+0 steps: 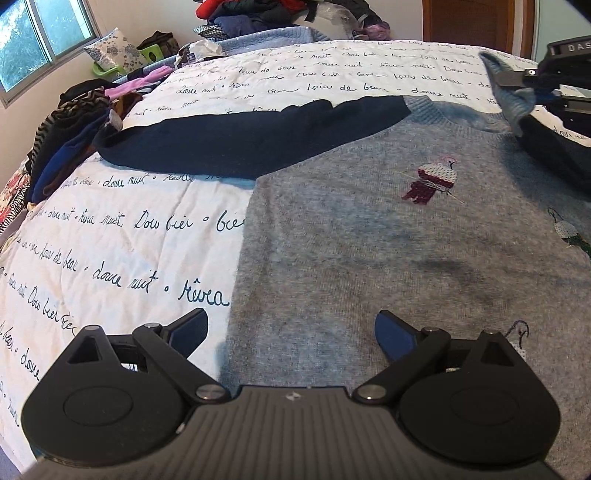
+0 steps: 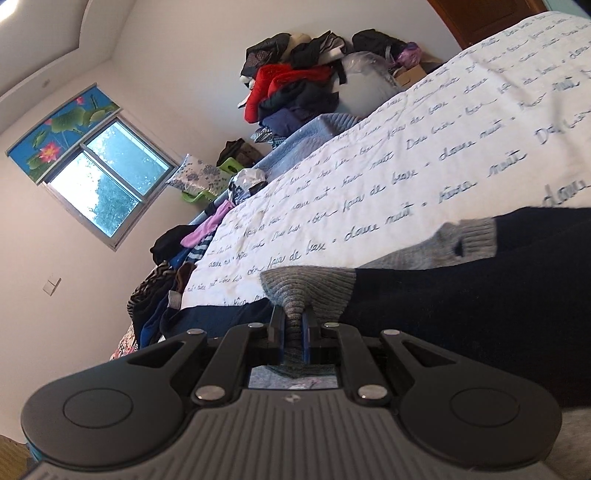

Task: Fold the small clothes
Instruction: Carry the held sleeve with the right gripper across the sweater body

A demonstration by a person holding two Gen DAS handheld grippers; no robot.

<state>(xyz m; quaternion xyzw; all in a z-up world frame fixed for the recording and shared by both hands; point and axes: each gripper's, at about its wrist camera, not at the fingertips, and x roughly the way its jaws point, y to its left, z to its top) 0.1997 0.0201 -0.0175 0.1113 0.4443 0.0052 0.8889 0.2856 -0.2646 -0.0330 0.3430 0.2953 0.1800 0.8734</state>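
A small grey sweater (image 1: 369,229) with navy sleeves and embroidered figures lies flat on the bed. Its left navy sleeve (image 1: 240,140) stretches out to the left. My left gripper (image 1: 291,332) is open and empty, hovering over the sweater's lower left edge. My right gripper (image 2: 293,332) is shut on the grey ribbed cuff (image 2: 306,288) of the right navy sleeve (image 2: 480,295) and holds it lifted. In the left wrist view the right gripper (image 1: 517,79) shows at the upper right with the cuff (image 1: 513,96) hanging from it.
The bed has a white quilt (image 1: 129,229) with blue script. Piles of clothes lie along its left edge (image 1: 66,140) and at the far end (image 2: 295,85). A window (image 2: 107,177) is on the left wall; a wooden door (image 1: 476,18) is behind.
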